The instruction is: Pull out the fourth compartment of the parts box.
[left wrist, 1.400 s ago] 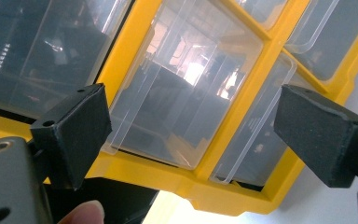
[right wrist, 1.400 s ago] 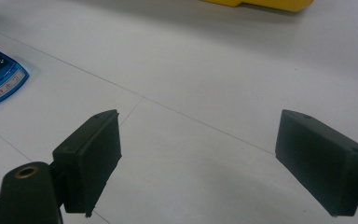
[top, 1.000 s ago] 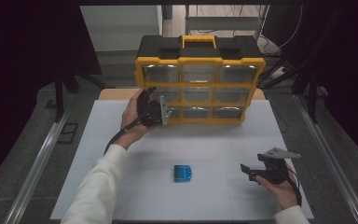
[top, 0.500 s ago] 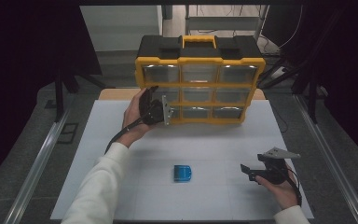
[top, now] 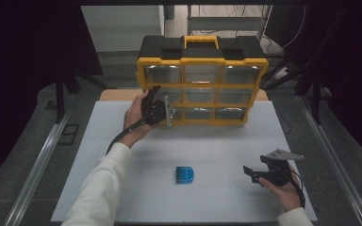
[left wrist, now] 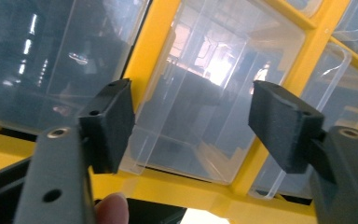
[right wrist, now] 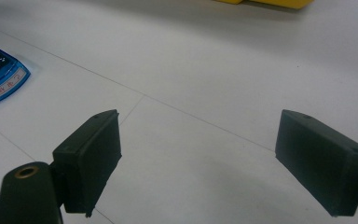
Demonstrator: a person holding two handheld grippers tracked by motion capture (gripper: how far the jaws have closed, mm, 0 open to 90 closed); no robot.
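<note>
1. At the far edge of the white table [top: 207,146], a yellow-and-black organizer box [top: 202,80] stands upright, its clear drawers facing the person.
2. Left gripper [top: 162,110] is held up against the box front, at the left end of the bottom drawer row.
3. Left gripper view: the gripper [left wrist: 191,119] has its jaws wide apart, one on each side of a clear drawer [left wrist: 205,93]; the black pads [left wrist: 114,121] sit just in front of the drawer face and I cannot tell whether they touch it. Yellow frame [left wrist: 154,46] runs between the drawers (a fingertip shows at the bottom edge).
4. Right gripper [top: 257,173] is low over the near right part of the table, held in the right hand [top: 285,188], well apart from the box.
5. Right gripper view: the gripper [right wrist: 198,158] has its jaws spread wide, nothing between them, bare table beneath.
6. Small blue card [top: 185,174] lies flat on the table, near centre, between the two arms and left of the right gripper; it also sits at the upper left of the right gripper view [right wrist: 0,74].
</note>
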